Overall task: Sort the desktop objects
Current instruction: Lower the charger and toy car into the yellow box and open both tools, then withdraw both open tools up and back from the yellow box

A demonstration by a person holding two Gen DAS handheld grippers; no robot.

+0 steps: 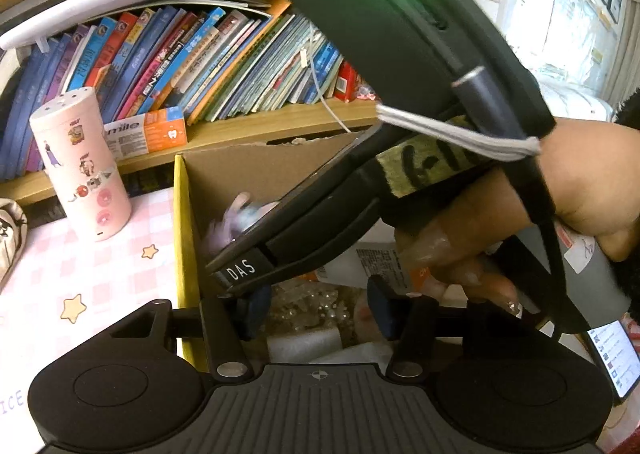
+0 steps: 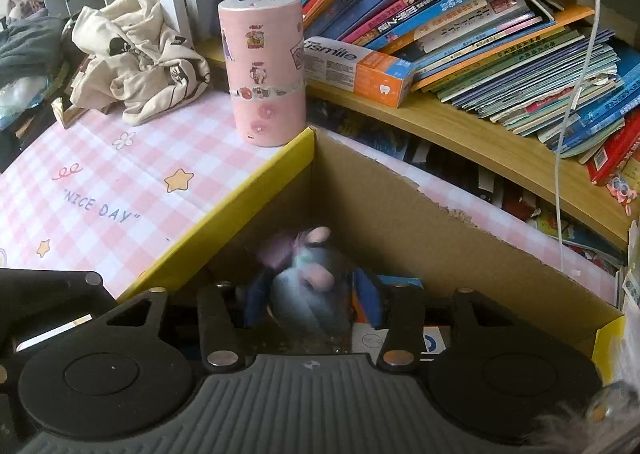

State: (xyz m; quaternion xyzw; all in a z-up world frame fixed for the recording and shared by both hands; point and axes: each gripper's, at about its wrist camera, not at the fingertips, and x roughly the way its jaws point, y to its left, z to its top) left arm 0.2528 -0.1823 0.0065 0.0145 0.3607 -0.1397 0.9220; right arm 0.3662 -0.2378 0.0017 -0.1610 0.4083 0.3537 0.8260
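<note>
Right gripper (image 2: 314,304): points down into the cardboard box, its blue pads part-way apart; whether they touch the toy between them I cannot tell.
Plush toy (image 2: 308,274): grey-blue and blurred, with lilac and pink parts, inside the box near its yellow-edged corner, between the right gripper's fingers.
Left gripper (image 1: 318,312): also over the box, jaws at a middling gap with nothing gripped; beads and white packets lie in the box below them.
Hand (image 1: 560,193): wrapped round the right gripper's handle, seen from the left wrist view above the box's right part.
Cardboard box (image 2: 400,189): open-topped, brown inside, yellow on the rim and outer face, set on the pink checked mat with its back wall just before the wooden shelf.
Pink canister (image 2: 264,73): upright on the mat just beyond the box's far left corner, covered with stickers, holes in its top.
Toothpaste carton (image 2: 360,67): lies on the shelf behind the box, beside the canister.
Books (image 2: 480,25): lean in a row on the shelf behind the box.
Cream cloth (image 2: 140,53): crumpled on the mat's far edge, well left of the box.
</note>
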